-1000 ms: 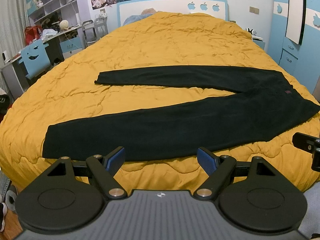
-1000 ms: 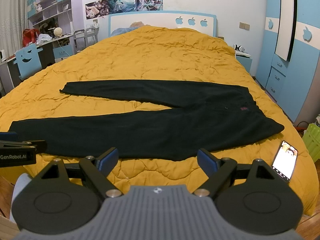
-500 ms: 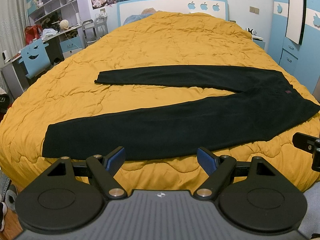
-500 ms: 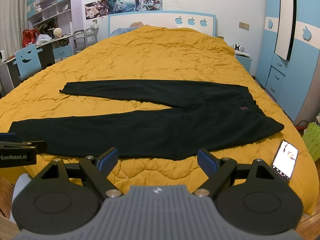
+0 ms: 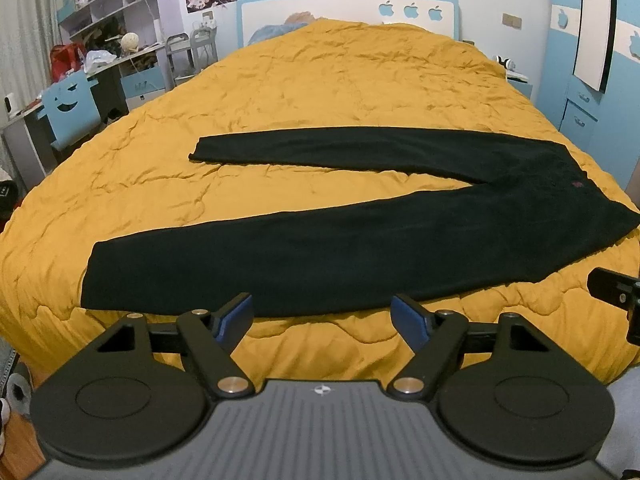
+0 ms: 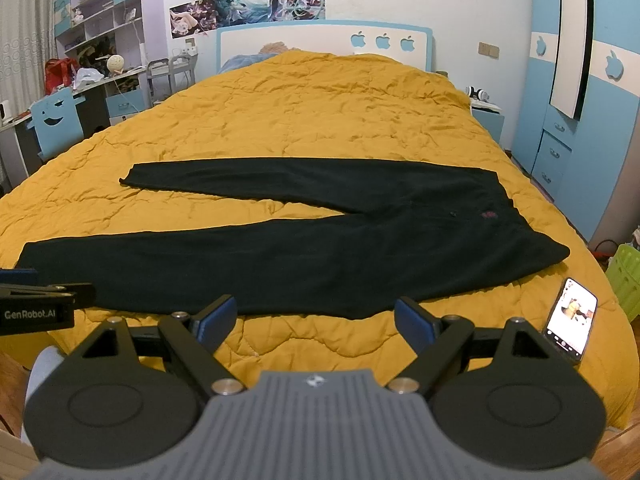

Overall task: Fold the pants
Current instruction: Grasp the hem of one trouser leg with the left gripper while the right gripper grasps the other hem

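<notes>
A wide bed under a rumpled mustard-yellow quilt [image 5: 320,80] fills both of my wrist views, its white headboard with blue apple cut-outs [image 6: 324,42] against the far wall. Spread flat across the quilt lies the pair of long black trousers [image 5: 360,248], unfolded, legs splayed in a V toward the left with the waistband at the right; the nearer leg runs along the bed's front edge, the farther leg angles away behind it. A small red mark shows near the waistband. My left gripper [image 5: 322,318] hangs just short of the nearer leg's lower hem side, jaws spread wide and holding nothing. My right gripper [image 6: 316,320] sits opposite the seat of the trousers, jaws likewise wide apart and empty, clear of the cloth. A blue-and-white wardrobe [image 6: 580,112] stands at right, a cluttered desk with a blue smiley-backed chair [image 6: 56,120] at left. A lit smartphone [image 6: 570,318] rests on the quilt near the bed's right front corner.
</notes>
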